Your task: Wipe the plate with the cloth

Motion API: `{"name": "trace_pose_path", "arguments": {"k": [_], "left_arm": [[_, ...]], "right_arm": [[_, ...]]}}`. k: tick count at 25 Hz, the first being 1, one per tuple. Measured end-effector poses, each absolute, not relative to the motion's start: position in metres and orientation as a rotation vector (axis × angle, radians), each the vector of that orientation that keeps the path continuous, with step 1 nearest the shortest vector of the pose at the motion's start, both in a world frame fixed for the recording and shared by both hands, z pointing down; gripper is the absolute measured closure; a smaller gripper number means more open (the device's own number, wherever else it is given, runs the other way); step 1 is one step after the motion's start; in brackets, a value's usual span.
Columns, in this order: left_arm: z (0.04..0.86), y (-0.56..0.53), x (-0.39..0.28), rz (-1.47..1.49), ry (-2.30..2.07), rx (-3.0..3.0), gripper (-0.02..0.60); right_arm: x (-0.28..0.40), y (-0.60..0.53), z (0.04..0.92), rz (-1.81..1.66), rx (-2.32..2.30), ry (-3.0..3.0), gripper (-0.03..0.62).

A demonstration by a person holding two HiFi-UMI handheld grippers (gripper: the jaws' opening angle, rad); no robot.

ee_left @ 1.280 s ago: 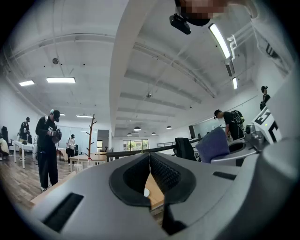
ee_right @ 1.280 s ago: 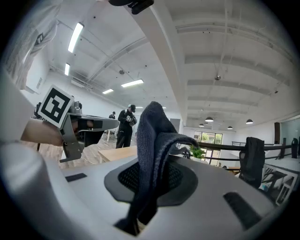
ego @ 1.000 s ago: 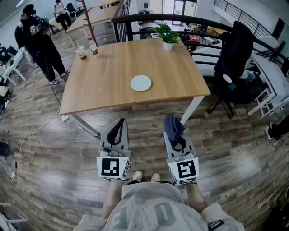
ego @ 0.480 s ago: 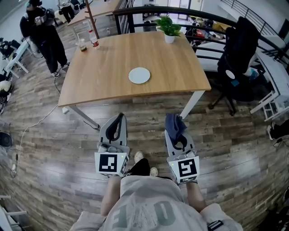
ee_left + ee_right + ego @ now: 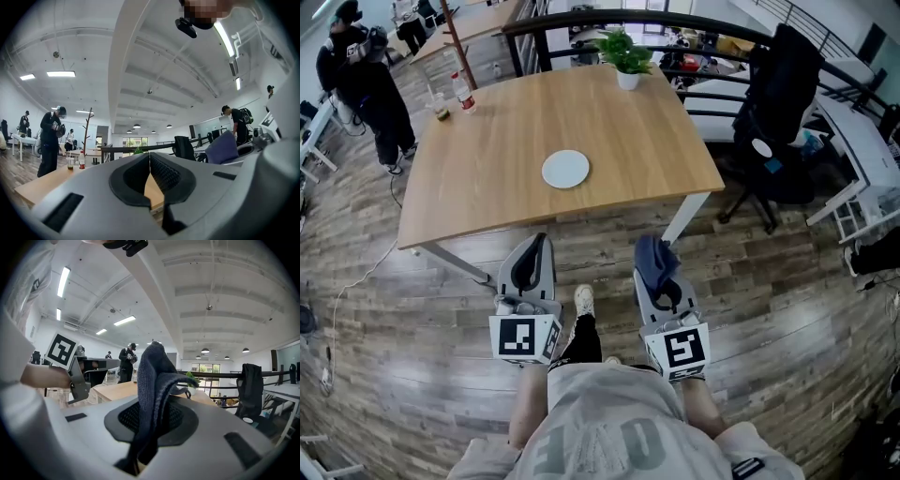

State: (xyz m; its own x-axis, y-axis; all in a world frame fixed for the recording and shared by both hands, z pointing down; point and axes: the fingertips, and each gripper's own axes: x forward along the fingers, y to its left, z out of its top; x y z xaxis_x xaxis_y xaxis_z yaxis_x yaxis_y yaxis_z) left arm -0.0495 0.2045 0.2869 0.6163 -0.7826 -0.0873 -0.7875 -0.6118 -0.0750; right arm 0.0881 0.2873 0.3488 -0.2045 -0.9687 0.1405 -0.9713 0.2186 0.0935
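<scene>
Grey T-shirt [image 5: 609,427] with pale lettering, black trousers [image 5: 581,345], white shoes [image 5: 584,300]. The left gripper [image 5: 540,240] and right gripper [image 5: 656,270] are pale grey plastic shells with black ribbed pads [image 5: 165,174], and a black-and-white marker cube [image 5: 525,339] sits at each rear.

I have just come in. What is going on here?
A person stands on the wooden floor, short of a wooden table, with a tool in each hand. The right tool is shut on a dark blue cloth. The left tool is shut and holds nothing. A white plate lies near the middle of the table, and neither tool touches it, so the wiping has not yet begun.
</scene>
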Motion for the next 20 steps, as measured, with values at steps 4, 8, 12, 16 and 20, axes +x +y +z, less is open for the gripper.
{"name": "trace_pose_path", "arguments": {"k": [4, 8, 12, 16, 20], "left_arm": [[0.278, 0.156, -0.038, 0.091, 1.306, -2.738, 0.572], [0.289, 0.113, -0.040, 0.094, 1.319, -2.733, 0.572], [0.286, 0.043, -0.051, 0.115, 1.353, -2.744, 0.572], [0.271, -0.024, -0.055, 0.140, 1.339, -2.739, 0.572], [0.267, -0.066, -0.054, 0.171, 1.337, -2.757, 0.572]], "right_arm": [[0.093, 0.235, 0.341, 0.020, 1.843, -2.316, 0.537], [0.092, 0.182, 0.347, -0.006, 1.825, -2.334, 0.539], [0.084, 0.115, 0.334, -0.032, 1.795, -2.343, 0.539], [0.082, 0.053, 0.322, -0.068, 1.802, -2.308, 0.539], [0.087, 0.012, 0.313, -0.079, 1.834, -2.287, 0.539]]}}
